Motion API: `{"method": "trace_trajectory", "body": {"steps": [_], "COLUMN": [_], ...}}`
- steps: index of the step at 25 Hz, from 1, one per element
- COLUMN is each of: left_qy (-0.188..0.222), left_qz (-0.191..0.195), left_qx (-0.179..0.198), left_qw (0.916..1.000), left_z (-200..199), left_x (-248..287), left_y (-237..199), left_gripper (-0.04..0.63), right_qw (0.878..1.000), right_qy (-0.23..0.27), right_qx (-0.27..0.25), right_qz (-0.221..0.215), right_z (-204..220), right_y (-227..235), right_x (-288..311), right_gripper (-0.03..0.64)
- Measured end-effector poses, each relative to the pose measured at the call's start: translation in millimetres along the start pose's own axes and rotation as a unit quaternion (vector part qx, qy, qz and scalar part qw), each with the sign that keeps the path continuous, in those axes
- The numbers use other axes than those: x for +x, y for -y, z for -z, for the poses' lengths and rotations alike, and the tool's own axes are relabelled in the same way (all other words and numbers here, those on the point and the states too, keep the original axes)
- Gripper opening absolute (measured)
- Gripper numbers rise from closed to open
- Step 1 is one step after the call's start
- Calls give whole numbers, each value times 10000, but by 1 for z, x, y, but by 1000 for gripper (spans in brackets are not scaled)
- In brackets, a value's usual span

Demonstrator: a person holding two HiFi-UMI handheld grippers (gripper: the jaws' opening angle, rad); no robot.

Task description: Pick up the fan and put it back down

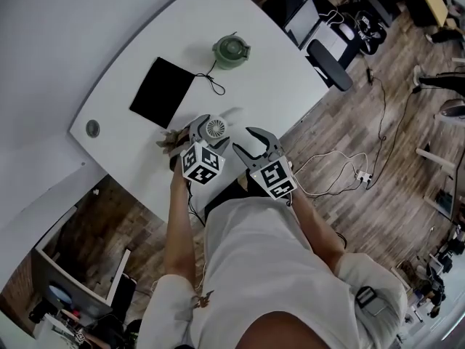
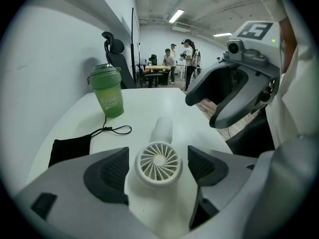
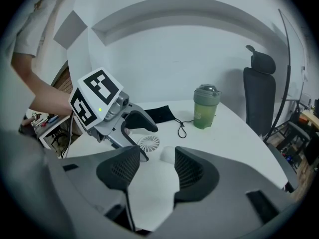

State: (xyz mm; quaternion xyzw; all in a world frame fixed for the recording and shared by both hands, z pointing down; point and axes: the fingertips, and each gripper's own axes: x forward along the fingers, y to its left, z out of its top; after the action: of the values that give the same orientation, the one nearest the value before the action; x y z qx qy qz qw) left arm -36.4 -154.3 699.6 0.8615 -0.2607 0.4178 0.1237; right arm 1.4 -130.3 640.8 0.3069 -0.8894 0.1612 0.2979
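Observation:
A small white fan [image 1: 215, 128] with a round slatted grille lies on the white table [image 1: 131, 42] near its front edge. My left gripper [image 1: 211, 131] straddles it. In the left gripper view the fan [image 2: 158, 162] sits between the two dark pads [image 2: 105, 176], with a thin gap on each side, so the left gripper [image 2: 158, 154] is open. My right gripper [image 1: 251, 142] hovers just right of it, open with nothing between its jaws. The right gripper view shows the right gripper [image 3: 157, 171], with the fan [image 3: 149, 143] and the left gripper [image 3: 130, 121] beyond it.
A green lidded cup [image 1: 231, 51] stands farther back, with a flat black pouch [image 1: 161, 91] and its cord to the left. A black office chair [image 1: 330, 64] stands off the table's right edge. Cables lie on the wooden floor [image 1: 349, 173].

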Motion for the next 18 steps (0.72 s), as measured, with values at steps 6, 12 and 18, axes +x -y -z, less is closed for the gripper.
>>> {"method": "trace_trajectory", "body": {"steps": [6,12,18], "left_qy": [-513,-783,-1040], "left_qz": [-8,114,140], "left_qx": [230,208,241], "left_qw": [9984,9966,9942], "left_z": [9,13,17], "left_x": [11,19,28], "left_y": [1,1,-2], "left_gripper": [367,365,365], "right_qw": [10000,9999,9999], "right_qy": [-9,-49,-55], "right_qx": [78,114,129], "right_qz": [-11,-27,-4], "right_z": [4,6,8], "right_y": [-1,-1,0], "right_x": [0,2,3], "right_gripper": [221,221,221]}}
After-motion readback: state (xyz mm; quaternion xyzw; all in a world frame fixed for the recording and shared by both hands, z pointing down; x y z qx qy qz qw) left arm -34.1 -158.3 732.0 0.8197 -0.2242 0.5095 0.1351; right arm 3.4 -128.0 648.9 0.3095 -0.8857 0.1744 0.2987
